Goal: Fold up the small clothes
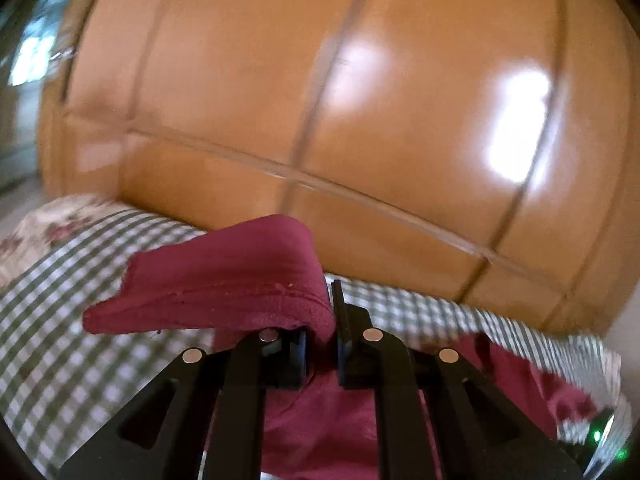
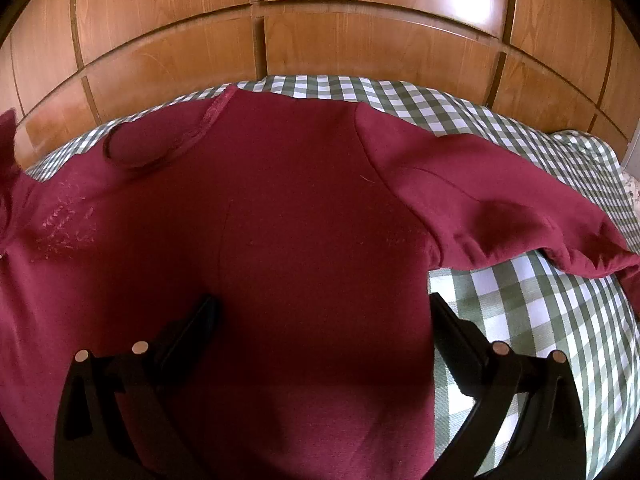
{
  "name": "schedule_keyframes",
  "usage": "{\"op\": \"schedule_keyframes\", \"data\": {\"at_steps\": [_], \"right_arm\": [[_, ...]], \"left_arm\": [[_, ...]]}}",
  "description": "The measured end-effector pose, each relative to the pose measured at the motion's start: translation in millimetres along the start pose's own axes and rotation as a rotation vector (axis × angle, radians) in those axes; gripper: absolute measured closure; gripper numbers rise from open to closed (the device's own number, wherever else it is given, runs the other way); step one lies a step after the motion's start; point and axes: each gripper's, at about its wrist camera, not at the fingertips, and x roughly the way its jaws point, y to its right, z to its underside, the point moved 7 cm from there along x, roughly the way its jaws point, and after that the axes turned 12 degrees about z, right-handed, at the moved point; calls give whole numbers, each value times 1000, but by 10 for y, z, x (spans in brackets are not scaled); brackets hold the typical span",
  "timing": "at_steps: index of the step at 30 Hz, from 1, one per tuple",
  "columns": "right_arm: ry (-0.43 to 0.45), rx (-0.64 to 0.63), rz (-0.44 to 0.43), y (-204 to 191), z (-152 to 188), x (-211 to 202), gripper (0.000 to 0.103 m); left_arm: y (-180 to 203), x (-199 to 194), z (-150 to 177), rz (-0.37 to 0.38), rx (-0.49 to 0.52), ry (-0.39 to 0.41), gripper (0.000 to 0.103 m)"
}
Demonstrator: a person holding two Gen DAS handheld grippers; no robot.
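Observation:
A dark red sweatshirt point(image 2: 304, 208) lies spread on a green-and-white checked bedcover point(image 2: 532, 320). Its collar point(image 2: 160, 148) is at the upper left and one sleeve point(image 2: 500, 216) stretches to the right. My right gripper point(image 2: 324, 308) is open just above the sweatshirt's body; one finger is over the cloth, the other at its right edge. In the left wrist view my left gripper point(image 1: 322, 344) is shut on a fold of the sweatshirt's edge point(image 1: 224, 280) and holds it lifted above the bedcover point(image 1: 72, 344). More red cloth point(image 1: 320, 420) lies under that gripper.
A glossy wooden panelled headboard point(image 2: 320, 40) stands right behind the bed and fills the top of both views point(image 1: 360, 100). A floral pillow point(image 1: 48, 224) lies at the left in the left wrist view. The bed's right corner point(image 2: 600, 152) drops off near the wall.

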Motion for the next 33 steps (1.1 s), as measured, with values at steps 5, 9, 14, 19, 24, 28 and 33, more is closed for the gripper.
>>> {"op": "schedule_keyframes", "data": {"at_steps": [5,9,14,19,24,28,33], "right_arm": [[0,0,0,4,0,-1,2],[-1,3,-3,4,2,-2,2],[-1,5,-6,2,3,-2,2],[0,7,-6,4,3,2,2],[1,7,-5,-7,1,6,2],[0,9,-8,-11,0,8,2],[0,11,-9,-1,1,6,2]], "left_arm": [[571,262,330,43,120,-78,94],[835,536,674,38,185,-176,94],[1055,803,1116,10,268,-296,94],[1143,984,1391,-19,306,-379,94],[1287,1078,1538,56,256,-430,43],[1607,961,1602,220,303,-398,23],[1858,768,1673,329,413,-378,11]]}}
